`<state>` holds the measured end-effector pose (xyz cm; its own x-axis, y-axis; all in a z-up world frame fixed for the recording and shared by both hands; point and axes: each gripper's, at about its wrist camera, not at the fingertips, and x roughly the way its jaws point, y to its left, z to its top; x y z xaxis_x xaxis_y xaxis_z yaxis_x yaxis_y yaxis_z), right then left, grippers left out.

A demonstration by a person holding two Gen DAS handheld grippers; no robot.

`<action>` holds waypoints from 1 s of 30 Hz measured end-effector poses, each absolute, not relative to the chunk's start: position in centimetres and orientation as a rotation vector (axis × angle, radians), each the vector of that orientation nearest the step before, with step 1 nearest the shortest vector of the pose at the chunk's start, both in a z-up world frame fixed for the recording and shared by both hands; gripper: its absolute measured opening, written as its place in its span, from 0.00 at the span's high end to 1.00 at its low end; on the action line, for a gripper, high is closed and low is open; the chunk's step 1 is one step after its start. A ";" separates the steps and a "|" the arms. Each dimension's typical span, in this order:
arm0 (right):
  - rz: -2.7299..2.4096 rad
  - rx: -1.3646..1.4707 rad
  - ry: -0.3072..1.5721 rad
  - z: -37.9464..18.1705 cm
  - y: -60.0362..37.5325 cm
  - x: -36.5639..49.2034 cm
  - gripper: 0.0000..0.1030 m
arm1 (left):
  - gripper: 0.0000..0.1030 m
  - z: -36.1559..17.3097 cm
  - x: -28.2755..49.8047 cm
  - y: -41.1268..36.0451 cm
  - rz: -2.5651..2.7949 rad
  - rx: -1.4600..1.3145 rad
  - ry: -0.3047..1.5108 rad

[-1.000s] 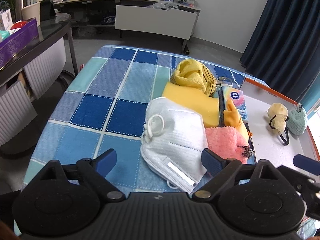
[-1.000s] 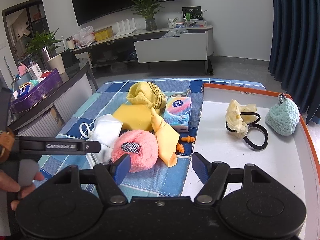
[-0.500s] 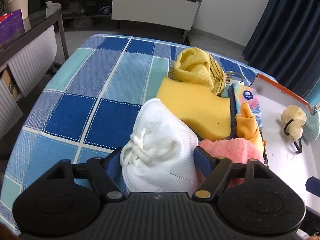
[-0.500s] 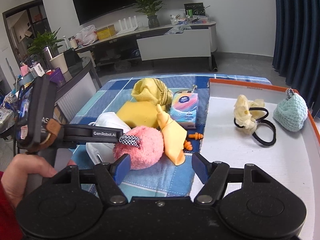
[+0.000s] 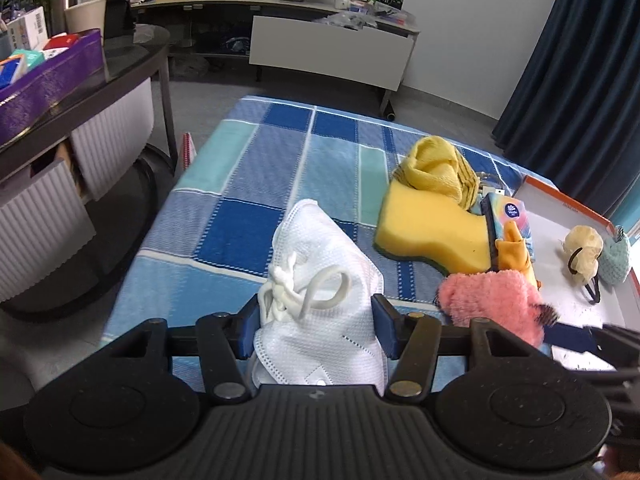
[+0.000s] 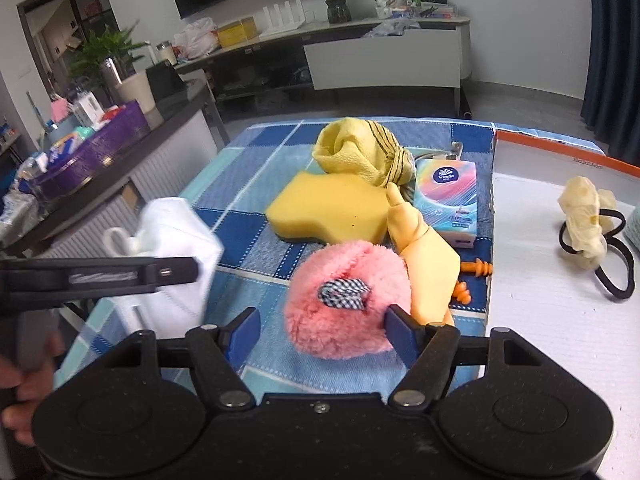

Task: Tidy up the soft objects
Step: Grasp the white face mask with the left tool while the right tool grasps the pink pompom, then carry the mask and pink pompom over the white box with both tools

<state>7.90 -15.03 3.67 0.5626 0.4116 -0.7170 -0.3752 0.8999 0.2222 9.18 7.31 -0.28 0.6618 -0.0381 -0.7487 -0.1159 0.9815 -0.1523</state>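
A white face mask [image 5: 320,280] sits between the blue pads of my left gripper [image 5: 316,328]. The jaws are closing and press its sides. In the right wrist view the mask [image 6: 176,228] is held up at the table's left side. A pink fluffy puff [image 6: 344,300] with a checked bow lies on the blue checked cloth [image 5: 280,168]. It sits between the fingers of my right gripper [image 6: 322,332], whose jaws are opening; the left pad stands clear of it. The white tray [image 6: 540,360] with an orange rim is at the right.
On the cloth lie a yellow sponge [image 6: 332,208], a yellow towel [image 6: 356,152], a tissue pack [image 6: 448,196], a pale orange cloth [image 6: 428,264] and orange earplugs [image 6: 476,268]. The tray holds a cream scrunchie [image 6: 584,216] and a teal knitted piece [image 5: 614,260]. A dark side table [image 6: 132,152] stands left.
My left gripper closed on the mask and drew it back, away from the sponge. My right gripper moved forward and down until the pink puff lay between its fingers.
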 end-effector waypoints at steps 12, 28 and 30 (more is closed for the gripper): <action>0.411 0.013 0.780 4.7 -15.3 7.7 0.49 | 0.45 0.3 7.9 7.7 0.059 -0.200 0.815; 0.386 0.036 0.679 8.6 -19.7 2.6 0.49 | 0.45 2.9 5.9 4.3 -0.020 -0.046 0.778; 0.374 0.034 0.673 8.7 -20.4 2.2 0.49 | 0.45 3.3 5.8 4.0 -0.024 -0.051 0.772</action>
